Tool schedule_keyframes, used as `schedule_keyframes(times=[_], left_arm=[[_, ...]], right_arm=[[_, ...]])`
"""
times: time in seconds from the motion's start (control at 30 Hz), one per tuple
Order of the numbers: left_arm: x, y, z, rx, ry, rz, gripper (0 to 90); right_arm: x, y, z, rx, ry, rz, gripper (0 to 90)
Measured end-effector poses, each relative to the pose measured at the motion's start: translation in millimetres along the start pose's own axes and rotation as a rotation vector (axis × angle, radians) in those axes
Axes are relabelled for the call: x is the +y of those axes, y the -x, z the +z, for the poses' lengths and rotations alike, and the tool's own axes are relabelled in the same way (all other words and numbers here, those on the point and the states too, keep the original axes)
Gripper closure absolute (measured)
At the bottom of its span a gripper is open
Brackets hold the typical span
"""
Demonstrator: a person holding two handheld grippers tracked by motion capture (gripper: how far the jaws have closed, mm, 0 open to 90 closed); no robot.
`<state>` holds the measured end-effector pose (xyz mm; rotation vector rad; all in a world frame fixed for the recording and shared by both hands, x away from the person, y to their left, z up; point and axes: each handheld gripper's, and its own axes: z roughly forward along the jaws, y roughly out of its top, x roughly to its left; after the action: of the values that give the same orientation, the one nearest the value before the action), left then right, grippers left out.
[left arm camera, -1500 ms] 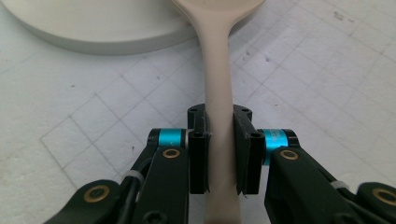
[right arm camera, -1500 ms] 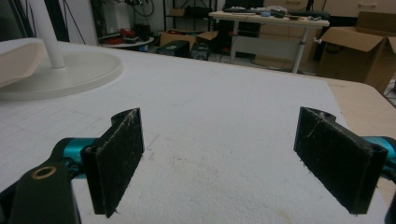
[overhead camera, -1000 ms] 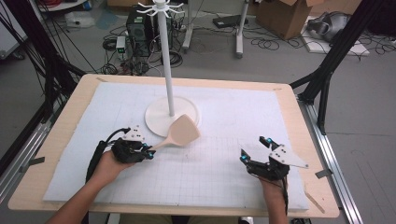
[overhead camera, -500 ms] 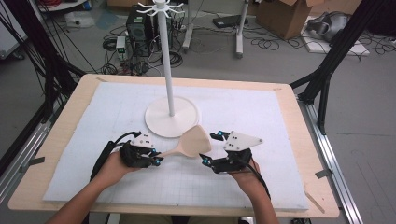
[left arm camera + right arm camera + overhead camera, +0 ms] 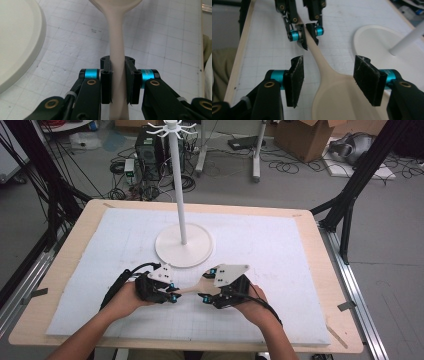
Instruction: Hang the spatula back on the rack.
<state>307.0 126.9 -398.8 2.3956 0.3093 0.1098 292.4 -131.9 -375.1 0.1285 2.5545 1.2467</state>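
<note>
Now the right tongs (image 5: pixel 207 296) sit close beside the left tongs (image 5: pixel 171 294), whereas a second ago they hovered well off near the right part of the surface; the pale beige wooden spatula (image 5: pixel 197 287), whose blade then lay against the white round stand base (image 5: pixel 184 246), is now drawn back toward the person and clear of it. The left tongs (image 5: pixel 117 82) are clenched on the spatula's slim handle (image 5: pixel 117 57), pads pressing both sides. The right tongs (image 5: pixel 328 80) have just been closing, and their two fuzzy black pads (image 5: pixel 295 78) straddle the spatula's broad blade (image 5: pixel 342 97) with a gap on either side, so they are still released and touching nothing. The blade lies between the right tongs; the handle runs from there straight into the left tongs. Beyond both tongs stands the base with its thin white pole (image 5: pixel 178 185), near the right tongs' far pad. To the outer side of each pair, the white gridded mat (image 5: pixel 280 250) on the light wooden surface (image 5: pixel 65 265) lies bare, its near edge just behind the hands.
</note>
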Motion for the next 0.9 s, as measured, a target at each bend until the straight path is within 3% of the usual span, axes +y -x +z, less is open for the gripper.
schedule_keyframes(times=[0.17, 0.37, 0.53, 0.63, 0.73, 0.83, 0.87, 0.9], left_arm=[[8.7, 4.3, -1.2, -0.004, 0.001, 0.025, 77.7], [19.8, 7.7, -5.6, -0.019, -0.01, 0.065, 77.7], [25.2, 10.8, -6.5, -0.029, -0.013, 0.085, 77.7], [25.3, 11.8, -5.2, -0.042, -0.017, 0.095, 77.7], [25.5, 13.1, -3.7, -0.041, -0.02, 0.106, 77.6], [26.0, 12.3, -4.4, -0.051, -0.008, 0.092, 77.0], [26.9, 11.5, -5.9, -0.025, 0.008, 0.076, 73.3], [28.6, 9.4, -9.1, -0.013, 0.012, 0.028, 53.5]], right_arm=[[12.2, -1.8, 15.1, 0.065, -0.08, -0.07, 46.6], [18.7, -1.4, 26.8, 0.097, -0.161, -0.117, 51.1], [17.3, 0.3, 30.3, 0.119, -0.194, -0.135, 59.3], [16.1, 0.0, 31.9, 0.123, -0.216, -0.15, 69.0], [16.1, -0.1, 31.6, 0.143, -0.226, -0.162, 71.8], [15.8, -0.9, 30.1, 0.15, -0.225, -0.159, 72.9], [15.6, -0.7, 28.7, 0.155, -0.223, -0.152, 73.4], [13.6, 0.8, 26.8, 0.165, -0.217, -0.141, 73.7]])
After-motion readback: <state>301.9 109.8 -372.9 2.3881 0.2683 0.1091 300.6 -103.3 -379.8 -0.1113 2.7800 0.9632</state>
